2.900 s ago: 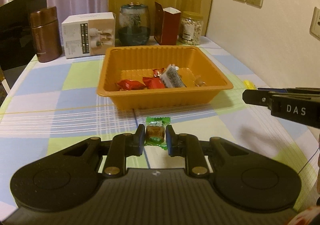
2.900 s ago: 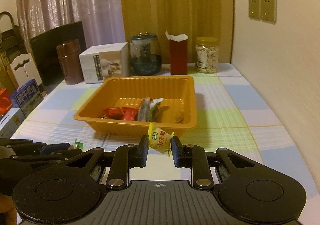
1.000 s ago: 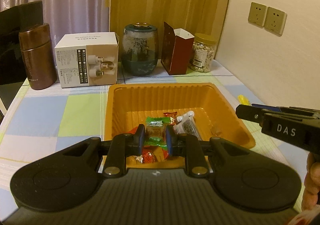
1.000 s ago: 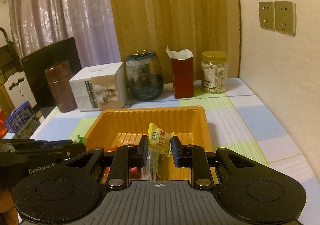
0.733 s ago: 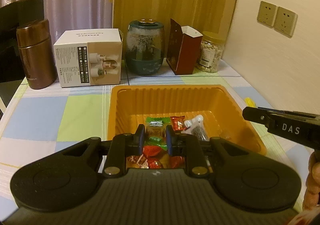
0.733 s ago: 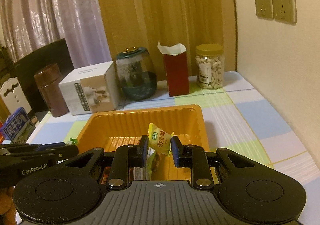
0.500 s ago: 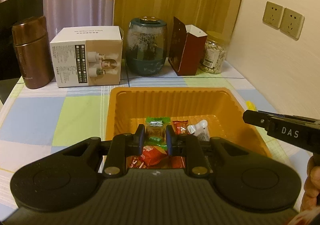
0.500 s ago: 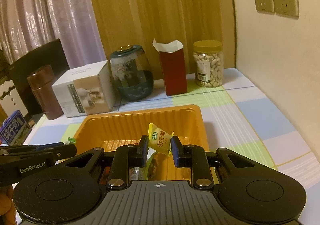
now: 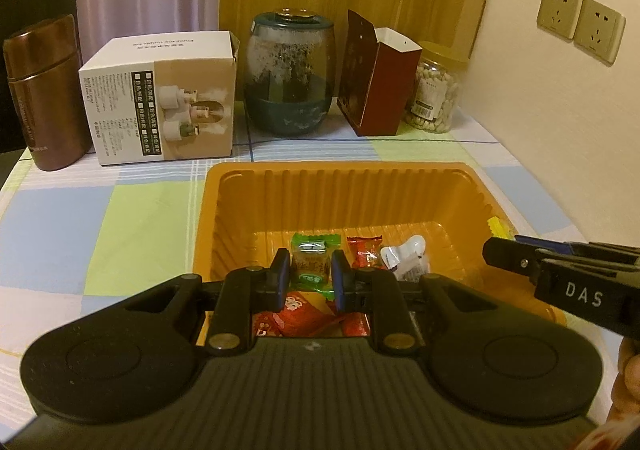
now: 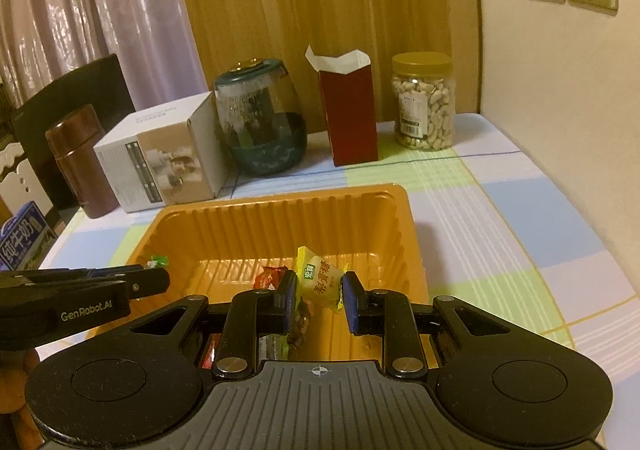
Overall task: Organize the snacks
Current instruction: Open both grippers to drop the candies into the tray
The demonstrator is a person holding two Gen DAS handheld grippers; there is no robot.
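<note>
An orange plastic tray (image 9: pixel 340 186) sits on the checked tablecloth and holds red-wrapped snacks (image 9: pixel 362 252) and a white packet (image 9: pixel 408 256). My left gripper (image 9: pixel 308 276) is shut on a green-wrapped candy (image 9: pixel 310 262), held above the tray's near half. In the right wrist view the tray (image 10: pixel 280 218) lies below my right gripper (image 10: pixel 320 300), whose jaws stand apart around a yellow candy (image 10: pixel 320 282) that tilts loose between them over the tray. The right gripper also shows at the right edge of the left wrist view (image 9: pixel 560 270).
Along the back stand a brown flask (image 9: pixel 44 94), a white box (image 9: pixel 160 98), a dark glass jar (image 9: pixel 290 70), an open red carton (image 9: pixel 378 82) and a peanut jar (image 9: pixel 436 90). The wall with sockets (image 9: pixel 580 26) runs along the right. A blue milk carton (image 10: pixel 24 238) is at far left.
Both grippers moved forward and up from the table to above the tray. The right gripper's jaws have just widened and the yellow candy has tipped loose; the left still clamps the green candy.
</note>
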